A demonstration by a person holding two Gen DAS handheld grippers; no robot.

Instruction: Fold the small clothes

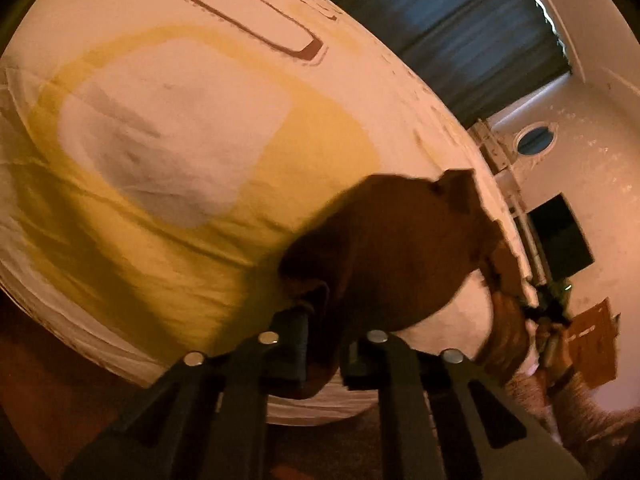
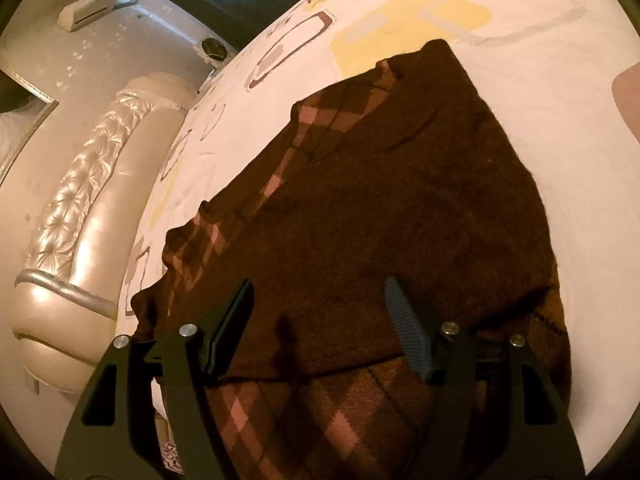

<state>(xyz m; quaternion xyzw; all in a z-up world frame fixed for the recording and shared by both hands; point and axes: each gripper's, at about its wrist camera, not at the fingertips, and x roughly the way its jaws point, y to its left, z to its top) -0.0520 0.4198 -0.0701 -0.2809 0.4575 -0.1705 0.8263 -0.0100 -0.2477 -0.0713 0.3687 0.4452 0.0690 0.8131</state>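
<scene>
A dark brown knit garment (image 2: 380, 200) with a pink-and-brown checked lining (image 2: 320, 420) lies spread on the bed sheet (image 2: 520, 80). My right gripper (image 2: 320, 300) hovers over its near part, open, with nothing pinched between the fingers. In the left wrist view a bunched corner of the same brown garment (image 1: 392, 248) rises off the sheet (image 1: 180, 120). My left gripper (image 1: 326, 352) is shut on a fold of that cloth, which shows squeezed between the two pads.
The sheet is white with yellow and brown rounded rectangles. A padded cream headboard (image 2: 80, 220) curves along the bed's left side. A dark curtain (image 1: 460, 32) and a dark wall screen (image 1: 560, 236) stand beyond the bed's edge.
</scene>
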